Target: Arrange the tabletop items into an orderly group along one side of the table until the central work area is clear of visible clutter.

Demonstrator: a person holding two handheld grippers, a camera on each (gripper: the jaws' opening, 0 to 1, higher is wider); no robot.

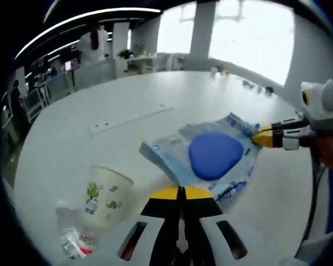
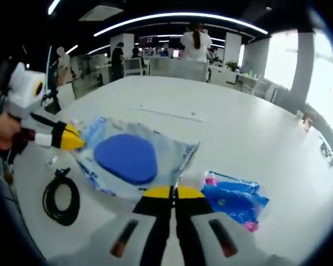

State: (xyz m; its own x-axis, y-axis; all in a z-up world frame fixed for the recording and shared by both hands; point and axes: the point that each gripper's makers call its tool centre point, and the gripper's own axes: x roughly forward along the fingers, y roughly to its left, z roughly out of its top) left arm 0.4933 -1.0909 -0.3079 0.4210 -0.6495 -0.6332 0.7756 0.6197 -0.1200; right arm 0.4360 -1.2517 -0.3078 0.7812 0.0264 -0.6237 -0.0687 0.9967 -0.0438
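The clear plastic pouch w/ blue print and a dark-blue rounded pad inside [image 1: 213, 155] lies flat on the round white table [image 1: 127, 100], held from 2 opposite sides. In the left gripper view the left gripper [image 1: 181, 194] has its yellow-tipped jaws pressed together on the pouch's near edge; the right gripper [image 1: 265, 137] comes in from the right and pinches the far corner. In the right gripper view the right gripper [image 2: 172, 193] is likewise closed on the pouch [image 2: 130, 158], and the left gripper [image 2: 72, 139] grips its other end, a hand [image 2: 5, 130] behind it.

Near the table edge beside the left gripper: a white paper cup w/ green leaf print [image 1: 102, 197], tilted, and a crumpled clear plastic bottle w/ red label [image 1: 72, 235] just beside it. A white power strip [image 1: 130, 119] lies toward the table centre.

In the right gripper view a coiled black cable [image 2: 60, 199] sits near the table edge, and a blue plastic pack w/ pink bits [image 2: 233, 202] lies just beside the right gripper.
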